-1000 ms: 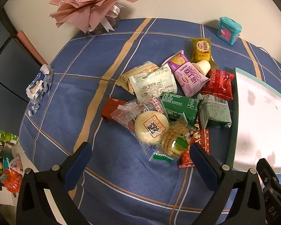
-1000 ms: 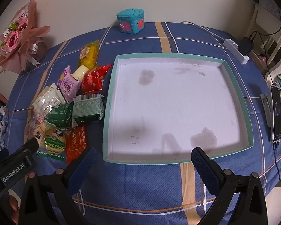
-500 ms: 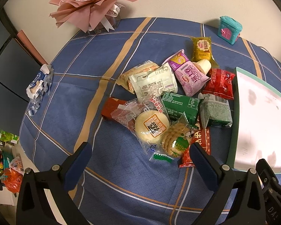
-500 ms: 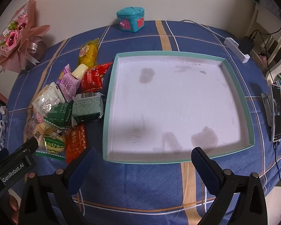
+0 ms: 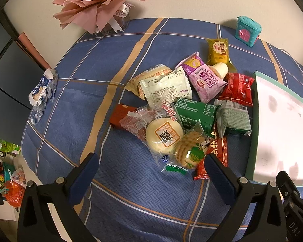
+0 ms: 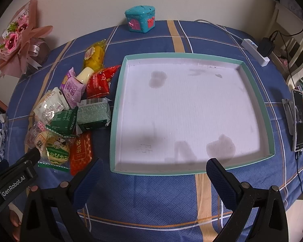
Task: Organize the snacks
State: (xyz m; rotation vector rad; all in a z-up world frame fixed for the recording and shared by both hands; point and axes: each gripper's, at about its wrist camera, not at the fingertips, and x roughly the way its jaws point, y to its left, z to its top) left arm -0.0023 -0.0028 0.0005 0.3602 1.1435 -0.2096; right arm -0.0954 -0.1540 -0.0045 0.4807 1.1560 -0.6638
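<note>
You are holding left gripper (image 5: pixel 151 168) wide apart, gripping nothing, hovering above near edge of snack pile (image 5: pixel 183 109) on blue plaid tablecloth (image 5: pixel 115 173). Right gripper (image 6: pixel 154 171) also spread wide and gripping nothing, hanging over near rim of tray (image 6: pixel 151 172). Snacks are lying heaped just left of tray, green packet (image 6: pixel 94 115) touching tray wall. Round bun (image 5: pixel 164 136) and cookie pack (image 5: pixel 189 150) are sitting nearest your left fingers.

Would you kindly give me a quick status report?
Both grippers, left gripper and right gripper, open. Snacks piled beside tray, none inside. Path clear.
</note>
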